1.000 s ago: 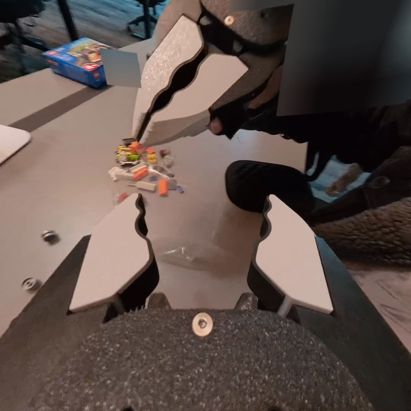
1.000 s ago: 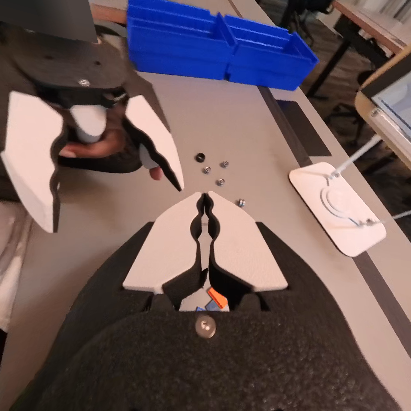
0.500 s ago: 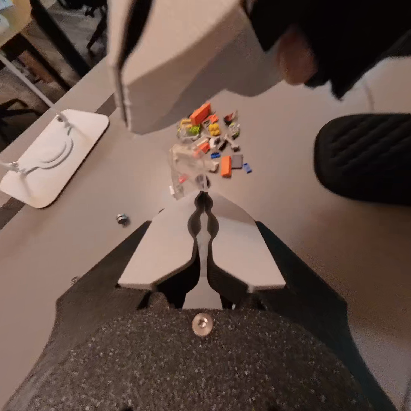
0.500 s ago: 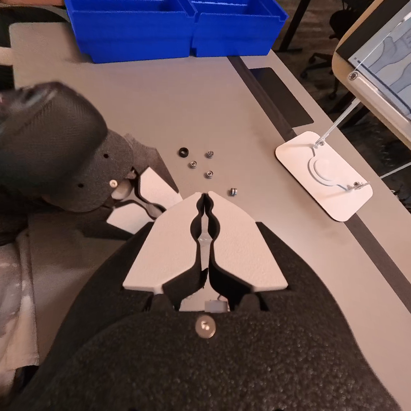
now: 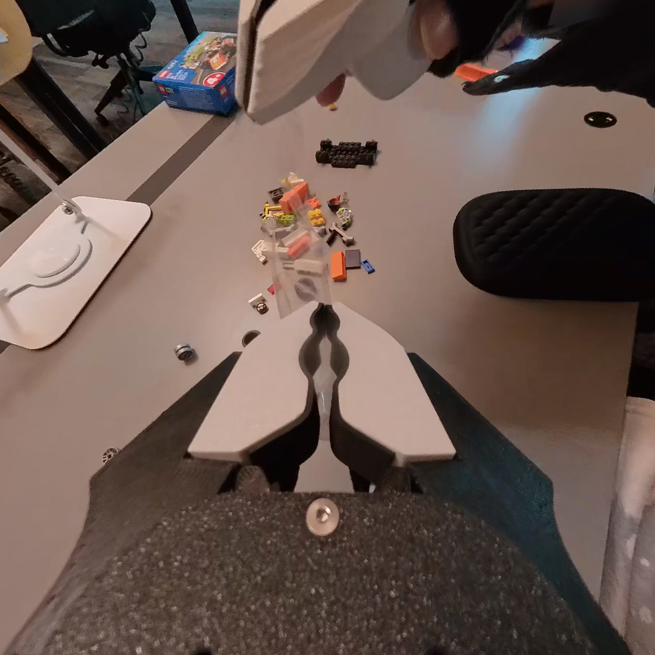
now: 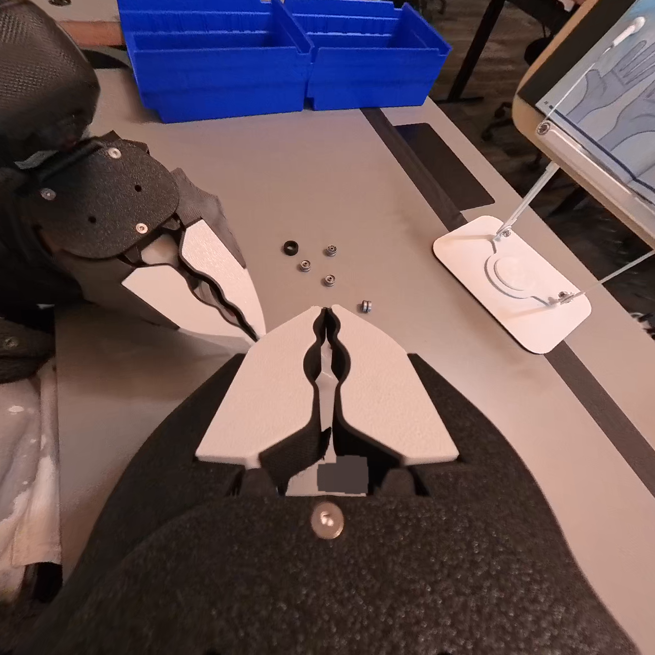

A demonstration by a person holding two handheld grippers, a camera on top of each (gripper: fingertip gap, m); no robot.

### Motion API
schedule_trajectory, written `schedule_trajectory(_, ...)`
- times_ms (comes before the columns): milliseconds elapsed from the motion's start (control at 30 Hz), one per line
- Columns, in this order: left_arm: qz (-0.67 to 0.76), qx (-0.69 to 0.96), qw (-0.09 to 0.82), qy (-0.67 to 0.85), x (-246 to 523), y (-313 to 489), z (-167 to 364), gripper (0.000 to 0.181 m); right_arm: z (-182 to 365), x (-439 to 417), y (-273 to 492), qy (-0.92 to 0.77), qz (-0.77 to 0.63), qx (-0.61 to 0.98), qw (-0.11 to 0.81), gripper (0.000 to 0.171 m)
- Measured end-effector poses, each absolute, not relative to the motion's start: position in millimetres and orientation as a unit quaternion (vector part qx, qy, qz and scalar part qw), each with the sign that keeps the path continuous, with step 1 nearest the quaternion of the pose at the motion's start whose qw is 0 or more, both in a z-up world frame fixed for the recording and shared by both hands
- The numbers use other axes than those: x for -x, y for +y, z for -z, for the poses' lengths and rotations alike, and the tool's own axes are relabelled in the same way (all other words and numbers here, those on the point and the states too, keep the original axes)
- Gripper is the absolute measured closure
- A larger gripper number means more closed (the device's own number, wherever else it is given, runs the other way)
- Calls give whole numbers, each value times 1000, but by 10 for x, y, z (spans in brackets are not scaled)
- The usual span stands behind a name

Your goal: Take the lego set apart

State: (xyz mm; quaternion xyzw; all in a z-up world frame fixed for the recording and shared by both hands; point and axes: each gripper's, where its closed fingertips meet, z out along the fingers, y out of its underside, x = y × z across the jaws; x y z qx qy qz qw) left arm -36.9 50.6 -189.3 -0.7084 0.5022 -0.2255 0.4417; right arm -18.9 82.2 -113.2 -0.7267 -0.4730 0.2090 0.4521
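My left gripper [image 5: 323,307] is shut on a clear plastic bag [image 5: 301,283]. The bag sticks out past the fingertips over a pile of loose lego pieces [image 5: 304,227] on the grey table [image 5: 177,407]. A black lego chassis [image 5: 346,153] lies beyond the pile. My right gripper [image 6: 325,309] is shut. It also shows in the left wrist view [image 5: 248,106], high above the pile, with nothing visible at its tips. Clear plastic shows through the gap behind its fingertips. The left gripper [image 6: 257,336] reaches in beside it. Small grey wheels [image 6: 330,280] and a black tyre [image 6: 291,247] lie ahead.
Blue bins [image 6: 248,63] stand at the table's far end. A white stand base [image 6: 510,283] sits to the right, also in the left wrist view [image 5: 60,262]. A blue lego box [image 5: 198,81] lies at the table edge. A black padded armrest [image 5: 553,244] juts in. Across from one pair of fingers to the other is roughly 8 cm.
My left gripper was wide open over the bag, then closed on it and lifted it. It has drawn back from the pile. The right gripper stayed shut and rose above the pile.
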Motion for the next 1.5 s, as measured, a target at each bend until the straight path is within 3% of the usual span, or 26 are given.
schedule_trajectory(567, 218, 710, 432, 511, 610, 448, 1954, 181, 773, -518, 1248, -390, -200, 738, 514, 171)
schedule_trajectory(733, 224, 704, 448, 504, 678, 442, 1853, 181, 783, -1182, 1646, -322, -118, 769, 540, 171)
schedule_trajectory(967, 232, 698, 462, 496, 828, 440, 1740, 181, 1333, -3254, 2418, -161, 123, 847, 492, 171)
schedule_trajectory(1233, 223, 701, 462, 495, 874, 458, 1797, 181, 2108, -4147, 2637, -84, 150, 882, 439, 171)
schedule_trajectory(1300, 220, 701, 462, 497, 877, 458, 1799, 181, 2232, -4284, 2633, -66, 168, 889, 422, 157)
schedule_trajectory(1433, 218, 697, 462, 503, 877, 450, 1795, 181, 2281, -4440, 2616, -13, 148, 899, 412, 109)
schedule_trajectory(1500, 220, 694, 464, 505, 868, 444, 1791, 181, 2156, -4404, 2617, -13, 137, 889, 436, 97)
